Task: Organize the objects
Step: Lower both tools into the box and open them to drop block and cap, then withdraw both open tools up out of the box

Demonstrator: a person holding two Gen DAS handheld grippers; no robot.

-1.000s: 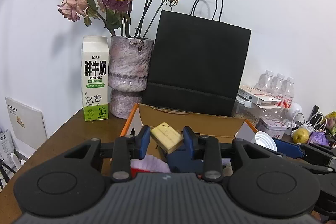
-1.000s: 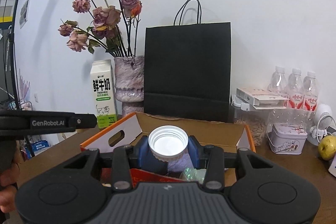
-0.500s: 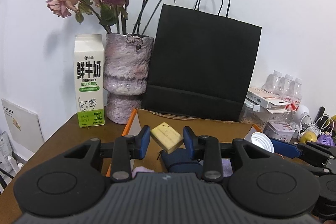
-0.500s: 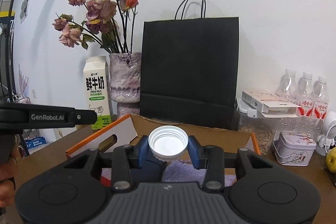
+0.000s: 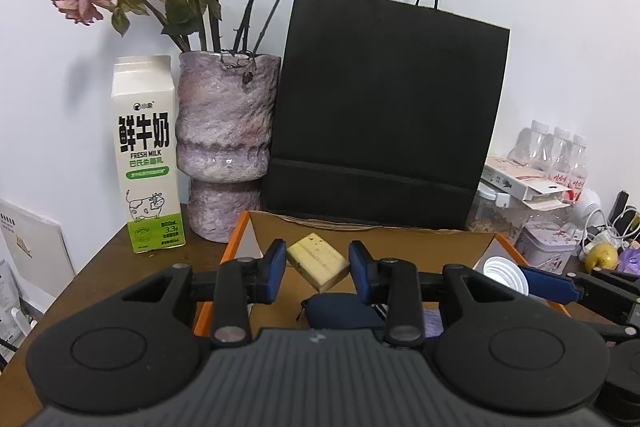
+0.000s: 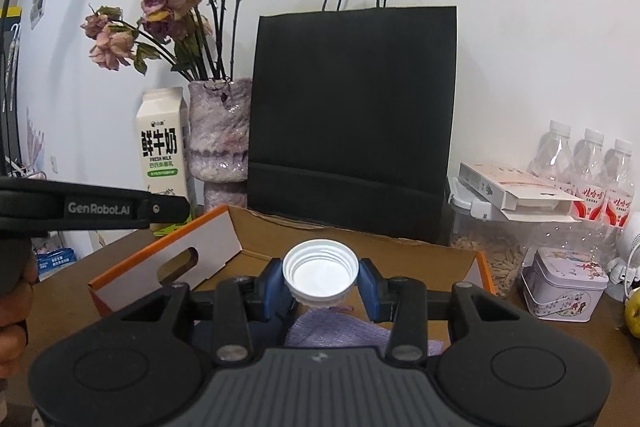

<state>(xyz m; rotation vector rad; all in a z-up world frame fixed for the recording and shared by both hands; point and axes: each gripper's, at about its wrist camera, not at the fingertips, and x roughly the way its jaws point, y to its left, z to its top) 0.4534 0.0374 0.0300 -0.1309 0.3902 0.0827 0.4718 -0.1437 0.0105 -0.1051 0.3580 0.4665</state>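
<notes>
My left gripper (image 5: 317, 264) is shut on a yellow block (image 5: 318, 262) and holds it above the open orange cardboard box (image 5: 372, 239). My right gripper (image 6: 320, 281) is shut on a white screw lid (image 6: 320, 273), also above the box (image 6: 168, 255). The lid and right gripper show at the right in the left wrist view (image 5: 504, 273). Inside the box lie a dark blue pouch (image 5: 340, 311) and a purple cloth (image 6: 340, 329).
Behind the box stand a black paper bag (image 5: 384, 115), a purple vase with dried roses (image 5: 226, 147) and a milk carton (image 5: 146, 155). At the right are water bottles (image 6: 588, 171), a jar of seeds (image 6: 488, 251), a small tin (image 6: 564, 283) and a pear (image 5: 602, 255).
Both grippers have moved forward toward the bag and vase, each keeping its hold. The red item in the box has dropped out of view.
</notes>
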